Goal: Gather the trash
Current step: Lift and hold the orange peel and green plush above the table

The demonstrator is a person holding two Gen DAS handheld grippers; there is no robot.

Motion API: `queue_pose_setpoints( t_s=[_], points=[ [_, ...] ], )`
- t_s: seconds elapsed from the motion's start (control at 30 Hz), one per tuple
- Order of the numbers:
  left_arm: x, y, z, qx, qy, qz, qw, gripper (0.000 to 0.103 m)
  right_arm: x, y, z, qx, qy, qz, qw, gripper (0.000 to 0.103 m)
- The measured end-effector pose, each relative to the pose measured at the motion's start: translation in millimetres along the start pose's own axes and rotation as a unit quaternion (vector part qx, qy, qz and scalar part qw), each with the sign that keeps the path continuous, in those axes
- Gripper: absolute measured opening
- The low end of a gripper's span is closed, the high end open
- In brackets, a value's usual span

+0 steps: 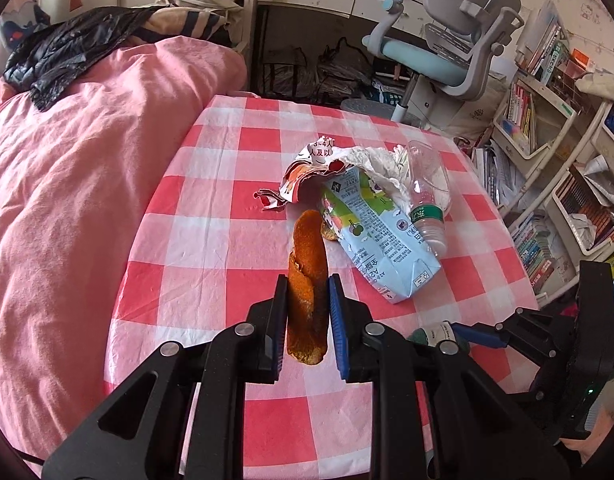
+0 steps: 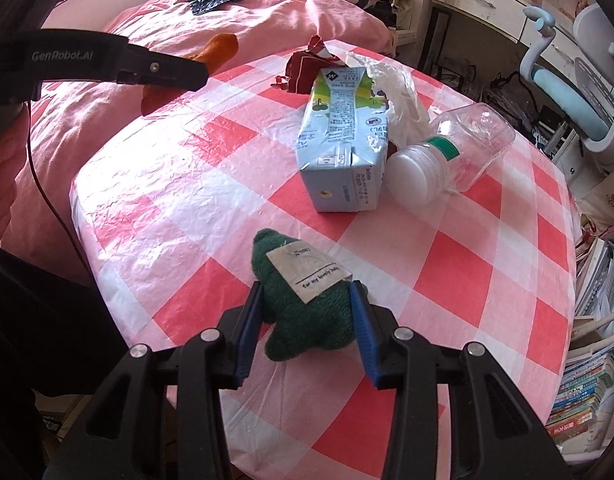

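Pickup step, both sides loaded over the bench.
Left hand-held gripper pinches my orange peel, lifted clear; right hand-held gripper clamps a green knitted piece. Carton and bottle lie ahead; next I need a bin, none visible.

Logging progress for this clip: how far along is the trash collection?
Nothing visibly collected yet. In hand: left gripper clamps an orange peel strip, lifted off the table; right gripper brackets a green knitted piece. Left on the checked tablecloth: milk carton, plastic bottle, crumpled wrappers.
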State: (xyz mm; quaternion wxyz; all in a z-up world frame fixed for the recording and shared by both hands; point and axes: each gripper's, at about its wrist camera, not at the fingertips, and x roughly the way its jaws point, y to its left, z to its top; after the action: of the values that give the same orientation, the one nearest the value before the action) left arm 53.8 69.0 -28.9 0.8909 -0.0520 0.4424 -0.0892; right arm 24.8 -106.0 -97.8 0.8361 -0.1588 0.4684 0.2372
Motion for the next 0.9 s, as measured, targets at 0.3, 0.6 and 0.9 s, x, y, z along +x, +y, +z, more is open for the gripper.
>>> queue_pose_setpoints(
  t_s=[0.3, 0.6, 0.9],
  points=[
    [-2, -6, 4, 0.01, -0.011, -0.001, 0.9999, 0.019, 1, -1, 0, -0.001, -0.002, 0.002, 1.0, 0.043],
    [-3, -8, 6, 0.013, -0.017, -0.003, 0.9998, 0.019, -1, -1, 1, -0.004, -0.005, 0.004, 1.0, 0.043],
    [-4, -11, 10, 0.014, -0.02, -0.006, 0.9997, 0.019, -8, -3, 2, 0.0, -0.018, 0.0, 1.0, 0.043]
  ],
)
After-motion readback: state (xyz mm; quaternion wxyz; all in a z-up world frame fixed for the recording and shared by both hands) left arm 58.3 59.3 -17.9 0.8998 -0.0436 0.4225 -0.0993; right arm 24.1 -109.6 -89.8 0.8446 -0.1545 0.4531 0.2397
